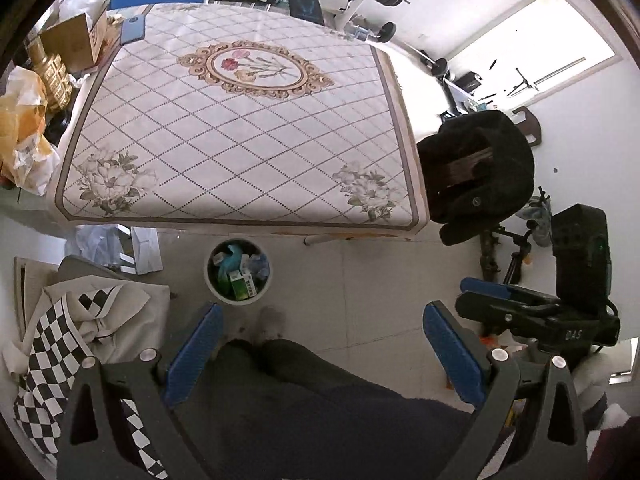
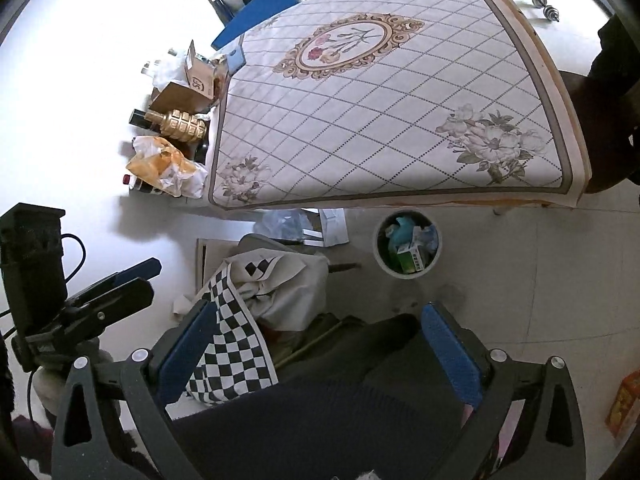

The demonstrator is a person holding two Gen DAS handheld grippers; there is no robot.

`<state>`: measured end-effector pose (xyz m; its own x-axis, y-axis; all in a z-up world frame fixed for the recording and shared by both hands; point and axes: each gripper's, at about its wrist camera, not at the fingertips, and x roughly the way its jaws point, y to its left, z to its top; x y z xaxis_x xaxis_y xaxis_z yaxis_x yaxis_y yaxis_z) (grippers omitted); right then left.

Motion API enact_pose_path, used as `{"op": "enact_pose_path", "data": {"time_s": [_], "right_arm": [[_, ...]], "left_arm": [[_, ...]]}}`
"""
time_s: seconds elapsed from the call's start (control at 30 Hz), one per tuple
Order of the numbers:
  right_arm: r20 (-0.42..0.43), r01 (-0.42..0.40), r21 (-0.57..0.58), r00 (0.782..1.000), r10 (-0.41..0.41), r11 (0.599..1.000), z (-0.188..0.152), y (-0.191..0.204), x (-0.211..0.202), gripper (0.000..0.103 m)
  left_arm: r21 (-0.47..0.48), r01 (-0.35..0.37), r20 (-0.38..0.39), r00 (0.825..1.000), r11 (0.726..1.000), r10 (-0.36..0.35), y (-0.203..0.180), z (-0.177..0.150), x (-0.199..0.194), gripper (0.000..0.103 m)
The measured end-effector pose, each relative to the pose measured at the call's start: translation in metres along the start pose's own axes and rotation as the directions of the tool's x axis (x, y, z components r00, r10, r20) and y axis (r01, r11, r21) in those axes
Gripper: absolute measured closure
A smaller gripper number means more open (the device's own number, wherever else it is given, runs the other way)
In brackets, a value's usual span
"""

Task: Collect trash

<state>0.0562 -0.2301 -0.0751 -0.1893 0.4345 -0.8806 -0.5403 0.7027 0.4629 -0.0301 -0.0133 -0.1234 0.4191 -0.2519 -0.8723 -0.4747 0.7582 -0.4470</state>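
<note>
A small white trash bin [image 1: 238,270] stands on the floor just in front of the table's near edge, holding a green-and-white box, a teal item and crumpled wrappers. It also shows in the right wrist view [image 2: 407,243]. My left gripper [image 1: 322,346] is open and empty, held above the person's legs, nearer than the bin. My right gripper [image 2: 320,346] is open and empty too, above the legs and a checkered cloth. The table [image 1: 248,136] with a floral quilted cover carries nothing on its patterned top.
A chair with a checkered cloth [image 2: 240,320] stands left of the bin. Yellow bags [image 2: 164,166], a gold bottle [image 2: 180,124] and a cardboard box [image 2: 188,88] sit left of the table. A black chair [image 1: 480,176] stands right. The other gripper [image 1: 532,312] shows at right.
</note>
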Motion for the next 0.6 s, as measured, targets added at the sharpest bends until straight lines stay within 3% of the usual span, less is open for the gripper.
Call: {"op": "enact_pose_path", "data": {"time_s": [0.6], "right_arm": [[-0.003, 0.007, 0.007, 1.000, -0.007, 1.000, 0.0015, 0.0031, -0.0074, 0.000]], "left_arm": [[0.022, 0.002, -0.002, 1.000, 1.000, -0.002, -0.0067, 0.0039, -0.0055, 0.001]]}}
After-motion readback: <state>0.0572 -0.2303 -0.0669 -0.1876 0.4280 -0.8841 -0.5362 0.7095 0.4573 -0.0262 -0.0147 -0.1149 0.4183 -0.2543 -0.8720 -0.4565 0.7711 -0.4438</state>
